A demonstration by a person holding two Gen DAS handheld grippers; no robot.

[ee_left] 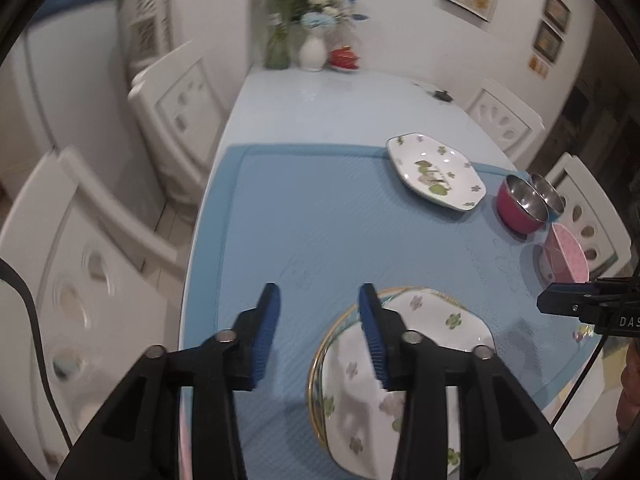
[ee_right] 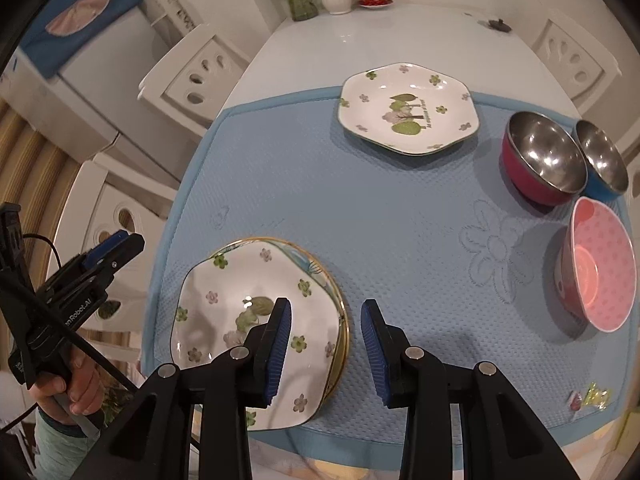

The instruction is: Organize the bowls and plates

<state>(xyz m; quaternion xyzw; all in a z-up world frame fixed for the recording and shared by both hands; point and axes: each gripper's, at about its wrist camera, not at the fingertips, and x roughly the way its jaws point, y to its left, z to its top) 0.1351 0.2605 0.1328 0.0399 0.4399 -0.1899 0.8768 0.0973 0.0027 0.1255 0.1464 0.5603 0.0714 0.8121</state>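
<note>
A stack of plates [ee_right: 224, 312], a white flowered plate on top of gold-rimmed ones, lies at the near left of the blue mat [ee_right: 360, 208]. A second flowered plate [ee_right: 408, 108] lies alone at the far side. A red steel-lined bowl [ee_right: 544, 160], a blue one [ee_right: 604, 160] and a pink dotted bowl [ee_right: 600, 264] sit along the right. My right gripper [ee_right: 327, 306] hovers open over the stack's right edge, holding nothing. My left gripper [ee_left: 319, 290] is open and empty above the mat, left of the stack [ee_left: 420, 360]. It also shows at the left [ee_right: 120, 242], held by a hand [ee_right: 68, 388].
White chairs [ee_left: 172, 100] stand on both sides of the table. Vases with flowers [ee_left: 312, 50] and a red lidded cup [ee_left: 344, 58] stand at the far end. Small candy wrappers [ee_right: 588, 396] lie at the mat's near right corner.
</note>
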